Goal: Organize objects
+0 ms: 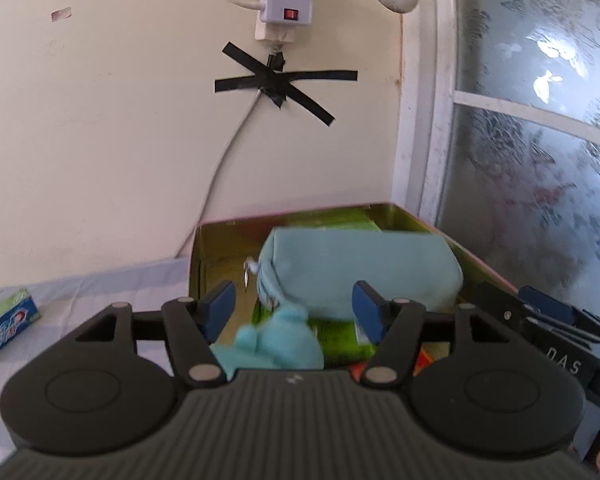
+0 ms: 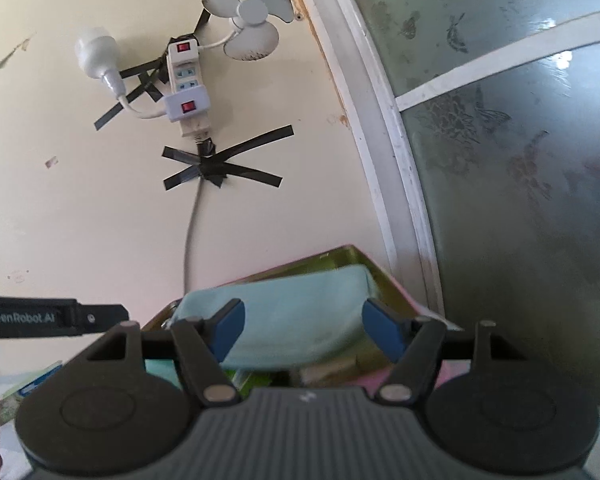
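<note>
Cream wall [image 1: 100, 140] behind pale tablecloth [image 1: 100, 284]; frosted window [image 1: 540, 140] beside.

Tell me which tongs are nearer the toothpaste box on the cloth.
Left. The left tongs hang over the tin, the toothpaste box just to their left; the right tongs sit farther right.

A pale blue zipped pouch [image 1: 360, 268] lies on its side inside the open tin box [image 1: 480, 268], just ahead of both sets of jaws, over green packets [image 1: 340, 340].

one tin box [image 1: 480, 258], one blue pouch [image 1: 360, 268], one toothpaste carton [image 1: 6, 324], two claws [image 1: 294, 306]
</note>
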{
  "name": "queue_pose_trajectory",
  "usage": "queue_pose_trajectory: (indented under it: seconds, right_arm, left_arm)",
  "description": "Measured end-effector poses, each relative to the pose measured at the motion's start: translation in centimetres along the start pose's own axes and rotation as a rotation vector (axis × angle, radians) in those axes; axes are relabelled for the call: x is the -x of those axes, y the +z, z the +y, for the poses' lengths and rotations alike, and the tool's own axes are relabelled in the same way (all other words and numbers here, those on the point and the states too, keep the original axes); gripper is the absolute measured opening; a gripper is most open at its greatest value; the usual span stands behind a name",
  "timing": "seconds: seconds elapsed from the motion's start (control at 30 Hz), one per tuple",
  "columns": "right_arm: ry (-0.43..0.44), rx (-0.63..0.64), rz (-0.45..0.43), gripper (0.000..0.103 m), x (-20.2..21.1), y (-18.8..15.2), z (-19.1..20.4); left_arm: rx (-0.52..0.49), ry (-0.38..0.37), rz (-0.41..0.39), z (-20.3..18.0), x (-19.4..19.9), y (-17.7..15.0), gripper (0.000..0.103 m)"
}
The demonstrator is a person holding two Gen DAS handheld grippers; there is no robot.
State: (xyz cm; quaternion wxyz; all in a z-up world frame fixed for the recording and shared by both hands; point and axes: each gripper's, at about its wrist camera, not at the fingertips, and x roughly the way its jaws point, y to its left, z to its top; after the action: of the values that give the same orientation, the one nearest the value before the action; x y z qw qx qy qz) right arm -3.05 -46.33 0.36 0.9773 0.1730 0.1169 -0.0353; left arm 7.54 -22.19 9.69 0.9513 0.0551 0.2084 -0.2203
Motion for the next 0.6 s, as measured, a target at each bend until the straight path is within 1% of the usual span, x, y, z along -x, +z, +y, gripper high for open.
queue_pose_trajectory:
  seconds: [0.23, 0.37, 0.6]
  right_arm:
    - [0.0, -0.042, 0.034, 0.068, 3.8, -2.5, 1.0]
    - [0.031, -0.028, 0.103, 0.069, 4.5, -3.8, 2.2]
    - [0.103, 0.025, 0.238, 0.069, 4.1, -6.6, 6.3]
  left_arm:
    - [-0.014, 0.018, 0.016, 1.7, 3.0, -2.3, 0.067]
    - [-0.004, 0.049, 0.021, 3.6, 4.6, -3.9, 0.067]
    - [0.062, 0.121, 0.056, 8.5, 6.2, -6.4, 0.067]
